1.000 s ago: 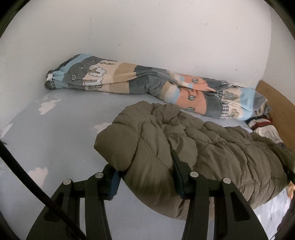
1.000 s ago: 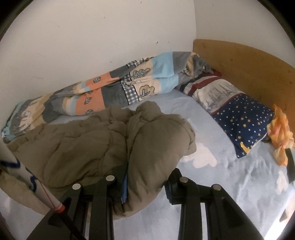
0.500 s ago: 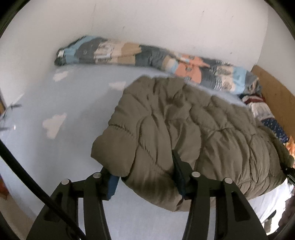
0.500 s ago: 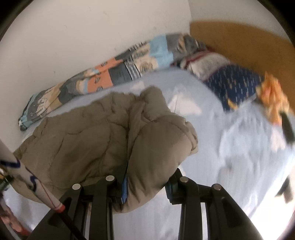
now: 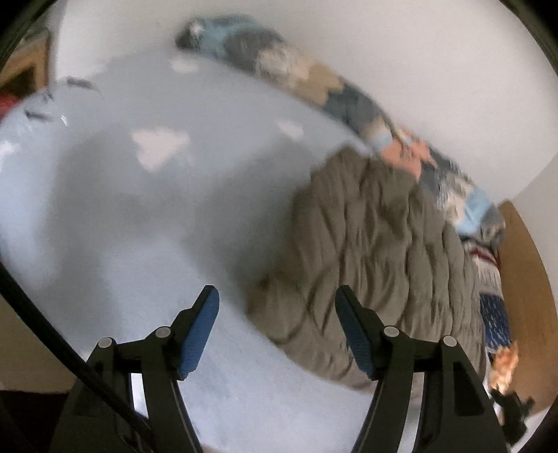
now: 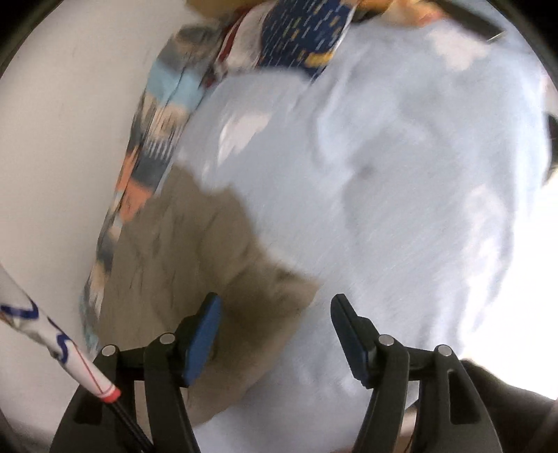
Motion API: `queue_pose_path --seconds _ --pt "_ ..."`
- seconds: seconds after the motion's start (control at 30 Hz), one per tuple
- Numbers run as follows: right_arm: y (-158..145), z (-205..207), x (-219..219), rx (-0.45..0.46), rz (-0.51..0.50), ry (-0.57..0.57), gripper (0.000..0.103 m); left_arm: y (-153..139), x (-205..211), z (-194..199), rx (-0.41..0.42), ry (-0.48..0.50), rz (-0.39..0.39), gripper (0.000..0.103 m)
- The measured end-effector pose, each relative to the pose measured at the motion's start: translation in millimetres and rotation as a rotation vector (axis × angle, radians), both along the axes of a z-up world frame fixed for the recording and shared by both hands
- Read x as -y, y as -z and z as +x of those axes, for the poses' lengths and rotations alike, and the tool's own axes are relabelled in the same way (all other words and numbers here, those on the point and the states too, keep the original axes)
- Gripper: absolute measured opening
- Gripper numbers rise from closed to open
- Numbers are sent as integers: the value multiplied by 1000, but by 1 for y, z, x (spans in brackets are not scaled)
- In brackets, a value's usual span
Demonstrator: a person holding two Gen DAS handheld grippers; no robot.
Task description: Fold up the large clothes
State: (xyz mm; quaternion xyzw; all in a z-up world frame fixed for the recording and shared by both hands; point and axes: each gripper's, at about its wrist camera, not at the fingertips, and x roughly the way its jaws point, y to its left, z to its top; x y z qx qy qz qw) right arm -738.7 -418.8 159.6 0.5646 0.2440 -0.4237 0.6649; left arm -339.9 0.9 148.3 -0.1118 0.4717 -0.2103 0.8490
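An olive quilted puffer jacket (image 5: 376, 251) lies bunched on the light blue bed sheet (image 5: 146, 216). My left gripper (image 5: 277, 310) is open and empty, raised above the bed, with the jacket's edge under its right finger. In the right wrist view the jacket (image 6: 195, 265) lies at the lower left. My right gripper (image 6: 275, 313) is open and empty above the jacket's right edge and the sheet (image 6: 401, 195). Both views are motion blurred.
A rolled patterned duvet (image 5: 348, 104) lies along the white wall and also shows in the right wrist view (image 6: 150, 156). A star-print pillow (image 6: 300, 31) and an orange cloth (image 5: 502, 362) lie by the wooden headboard (image 5: 523, 285).
Both grippers have let go of the jacket, opened wide and pulled back and up. The jacket now rests on the bed. Both cameras have swung sharply.
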Motion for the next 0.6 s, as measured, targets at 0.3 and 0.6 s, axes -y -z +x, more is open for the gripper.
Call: queue_pose_path --seconds 0.3,0.6 --pt "-63 106 -48 -121 -476 -418 46 -26 118 -64 439 366 268 69" --pt "11 207 -70 -286 -442 -680 47 41 196 -64 418 514 410 75"
